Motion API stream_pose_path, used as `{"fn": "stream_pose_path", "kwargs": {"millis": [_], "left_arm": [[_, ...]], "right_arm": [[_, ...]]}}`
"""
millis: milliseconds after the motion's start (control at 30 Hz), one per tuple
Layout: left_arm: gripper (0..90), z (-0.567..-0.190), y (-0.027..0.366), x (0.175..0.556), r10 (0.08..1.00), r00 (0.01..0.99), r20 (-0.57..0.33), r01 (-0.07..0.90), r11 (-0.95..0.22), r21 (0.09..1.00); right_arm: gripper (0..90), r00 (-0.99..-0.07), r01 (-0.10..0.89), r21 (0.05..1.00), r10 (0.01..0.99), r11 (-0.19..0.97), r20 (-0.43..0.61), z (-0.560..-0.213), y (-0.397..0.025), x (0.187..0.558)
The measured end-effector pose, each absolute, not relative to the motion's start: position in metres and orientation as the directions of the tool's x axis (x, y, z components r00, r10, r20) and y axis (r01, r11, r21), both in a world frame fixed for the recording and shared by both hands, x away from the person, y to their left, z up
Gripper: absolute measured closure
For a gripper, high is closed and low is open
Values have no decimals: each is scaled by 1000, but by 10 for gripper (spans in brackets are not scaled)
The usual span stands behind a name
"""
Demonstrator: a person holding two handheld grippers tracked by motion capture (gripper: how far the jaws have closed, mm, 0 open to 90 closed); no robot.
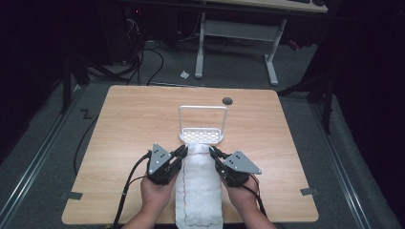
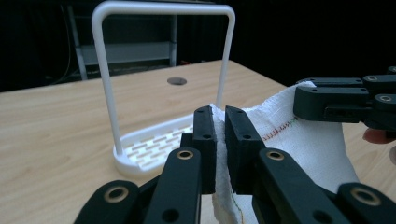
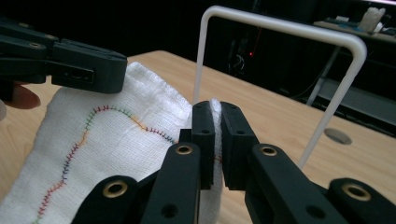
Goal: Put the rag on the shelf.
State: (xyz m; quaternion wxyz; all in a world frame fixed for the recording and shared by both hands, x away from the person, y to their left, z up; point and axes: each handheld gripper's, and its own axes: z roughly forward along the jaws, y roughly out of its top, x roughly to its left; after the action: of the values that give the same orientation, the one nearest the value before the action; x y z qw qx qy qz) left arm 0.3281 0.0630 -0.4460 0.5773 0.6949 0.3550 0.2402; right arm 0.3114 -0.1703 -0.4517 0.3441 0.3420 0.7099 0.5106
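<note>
My left gripper (image 1: 184,150) is pressed together on the left far corner of the white cloth (image 1: 199,191), the fabric pinched between its jaws. The cloth lies lengthwise on the wooden table (image 1: 129,124), running from the near edge between my hands up toward the white rack (image 1: 202,135), whose slotted base sits just beyond the cloth's far end with its tall hoop handle upright. A line of coloured stitching runs along the cloth's edge. My right gripper (image 1: 213,151) pinches the right far corner the same way, jaws closed on the fabric.
</note>
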Motion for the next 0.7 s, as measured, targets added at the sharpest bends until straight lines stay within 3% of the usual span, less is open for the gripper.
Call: {"fn": "stream_pose_path", "kwargs": {"millis": [700], "left_arm": [[836,-367,61,356,786,618,1,69,-55,996]], "right_arm": [[855,-490,-7,987,860,161,-144,-373,-180,333]]}}
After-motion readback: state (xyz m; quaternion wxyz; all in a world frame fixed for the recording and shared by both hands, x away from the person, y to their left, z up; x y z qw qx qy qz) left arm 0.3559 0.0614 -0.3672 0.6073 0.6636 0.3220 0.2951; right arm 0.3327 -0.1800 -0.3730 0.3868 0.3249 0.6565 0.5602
